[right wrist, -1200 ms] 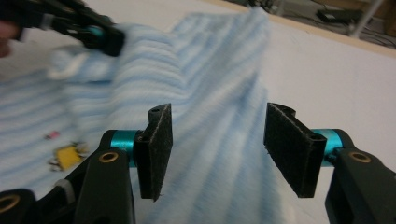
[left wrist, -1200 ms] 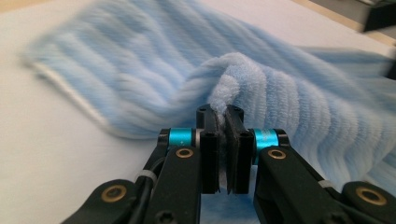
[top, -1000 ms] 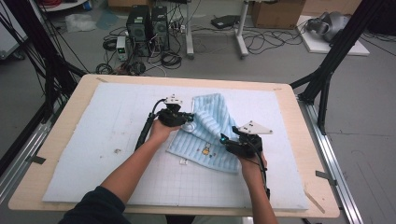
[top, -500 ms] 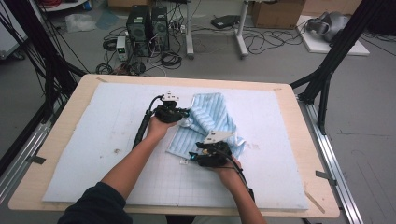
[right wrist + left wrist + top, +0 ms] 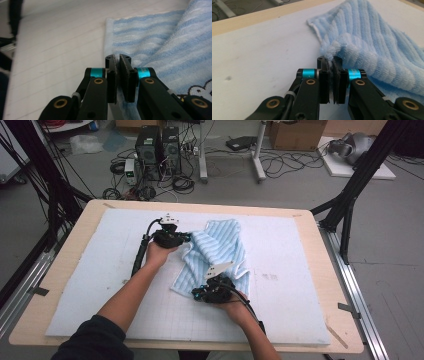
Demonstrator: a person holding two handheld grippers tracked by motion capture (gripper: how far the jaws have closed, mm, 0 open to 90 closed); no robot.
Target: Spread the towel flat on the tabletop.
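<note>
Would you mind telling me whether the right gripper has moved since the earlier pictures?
Yes. The right gripper has shifted left along the towel, away from the table's right edge, its jaws just closing on the near edge.

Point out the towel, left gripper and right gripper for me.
towel (image 5: 220, 240): high view, on the striped upper fold.
left gripper (image 5: 331, 62): left gripper view, between the fingertips, pinching a towel edge.
right gripper (image 5: 117, 58): right gripper view, between the fingertips, closed on the towel's edge.
</note>
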